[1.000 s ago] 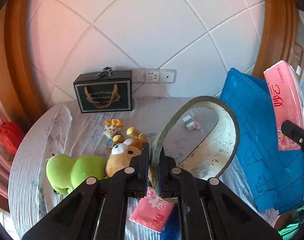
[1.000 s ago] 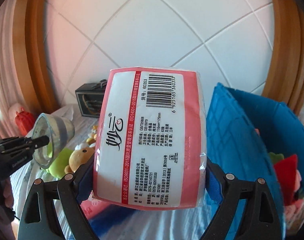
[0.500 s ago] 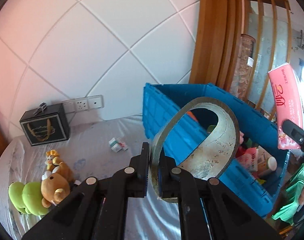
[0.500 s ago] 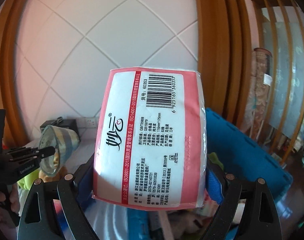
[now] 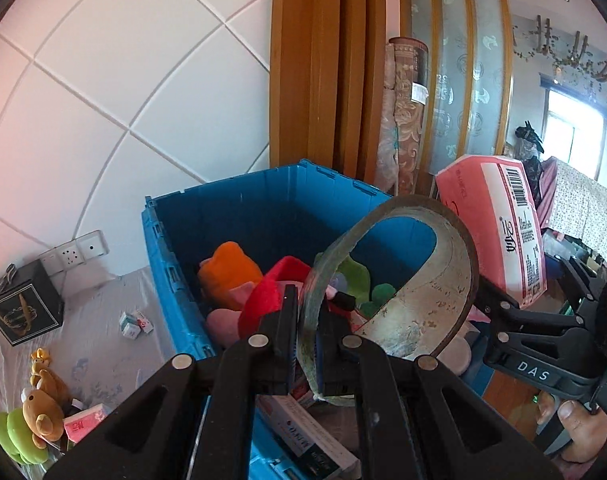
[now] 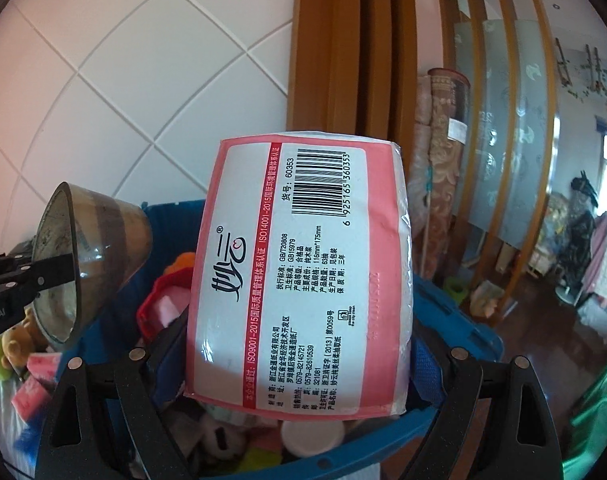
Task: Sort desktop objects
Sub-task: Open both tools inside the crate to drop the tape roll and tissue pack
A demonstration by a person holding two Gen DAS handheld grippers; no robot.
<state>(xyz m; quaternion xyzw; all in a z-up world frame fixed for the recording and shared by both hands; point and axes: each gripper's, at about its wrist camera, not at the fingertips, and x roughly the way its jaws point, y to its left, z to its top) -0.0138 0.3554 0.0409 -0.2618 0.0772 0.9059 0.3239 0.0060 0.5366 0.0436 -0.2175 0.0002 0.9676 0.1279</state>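
Left tongs (image 5: 303, 328) clamp tape roll (image 5: 399, 280), right tongs (image 6: 299, 360) clamp tissue pack (image 6: 303, 272), both above blue crate (image 5: 223, 208) already holding plush toys; bear (image 5: 43, 416), small boxes (image 5: 133, 322) remain on worktop (image 5: 99, 344).

My two wrist views look down close over the blue crate (image 5: 239, 216) (image 6: 455, 320), sharing its toy-filled inside.

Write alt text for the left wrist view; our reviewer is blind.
The left claw grips a tape roll above a blue bin of soft toys. At right, the right claw holds a pink tissue pack.
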